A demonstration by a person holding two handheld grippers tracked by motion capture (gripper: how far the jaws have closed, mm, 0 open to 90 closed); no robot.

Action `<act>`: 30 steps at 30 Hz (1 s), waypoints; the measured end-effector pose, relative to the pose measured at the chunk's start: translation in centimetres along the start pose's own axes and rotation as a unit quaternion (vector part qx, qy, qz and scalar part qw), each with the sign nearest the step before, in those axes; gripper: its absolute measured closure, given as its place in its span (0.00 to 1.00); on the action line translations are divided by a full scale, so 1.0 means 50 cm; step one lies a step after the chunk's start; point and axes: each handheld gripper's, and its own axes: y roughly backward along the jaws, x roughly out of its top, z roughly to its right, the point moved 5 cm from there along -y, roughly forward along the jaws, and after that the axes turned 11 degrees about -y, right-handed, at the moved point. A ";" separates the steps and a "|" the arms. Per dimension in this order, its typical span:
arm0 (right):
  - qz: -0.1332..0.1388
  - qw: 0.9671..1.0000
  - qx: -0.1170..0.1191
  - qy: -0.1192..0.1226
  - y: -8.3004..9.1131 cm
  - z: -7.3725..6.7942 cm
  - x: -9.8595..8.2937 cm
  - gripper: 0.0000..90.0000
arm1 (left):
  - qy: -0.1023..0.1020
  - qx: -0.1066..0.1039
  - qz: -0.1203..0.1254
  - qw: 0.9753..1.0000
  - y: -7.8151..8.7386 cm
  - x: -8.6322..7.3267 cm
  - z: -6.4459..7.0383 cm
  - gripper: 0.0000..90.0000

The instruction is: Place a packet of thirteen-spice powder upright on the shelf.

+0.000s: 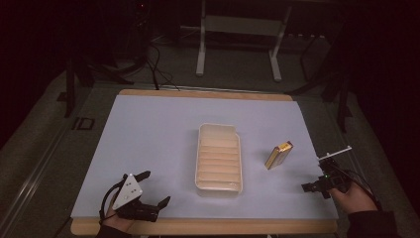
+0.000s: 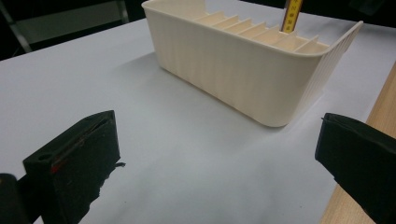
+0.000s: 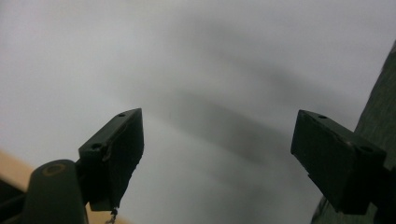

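Both grippers are being held low at the near edge of the table (image 1: 148, 119), well apart from the work. The left gripper (image 1: 154, 189) is being kept released, jaws spread wide with nothing between them; in its own view the near end of the tray (image 2: 243, 70) is lying ahead, not touched. The right gripper (image 1: 309, 187) is likewise being held released and empty, jaws apart over bare table. The pack (image 1: 278, 154), a small yellow box, is standing tilted just right of the tray (image 1: 219, 157), apart from it and nearer the right gripper. The step in hand is judged to be the reach for the pack. It is being advised that the right gripper be brought across the narrow faces and closed squarely, since the pack is likely to topple if nudged, while the tray is being steadied by the left if needed.
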 end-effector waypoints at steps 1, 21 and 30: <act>-0.013 1.000 -0.002 0.003 0.000 0.002 -0.002 0.19 | 0.000 0.000 0.000 1.000 0.000 0.000 0.000 0.00; -0.182 0.979 0.006 0.086 -0.010 -0.011 -0.033 0.20 | -0.001 -0.006 0.004 1.000 0.001 0.001 0.002 0.00; -0.206 0.958 -0.019 0.200 -0.003 -0.034 -0.042 0.20 | -0.002 -0.007 0.004 1.000 0.001 0.001 0.002 0.00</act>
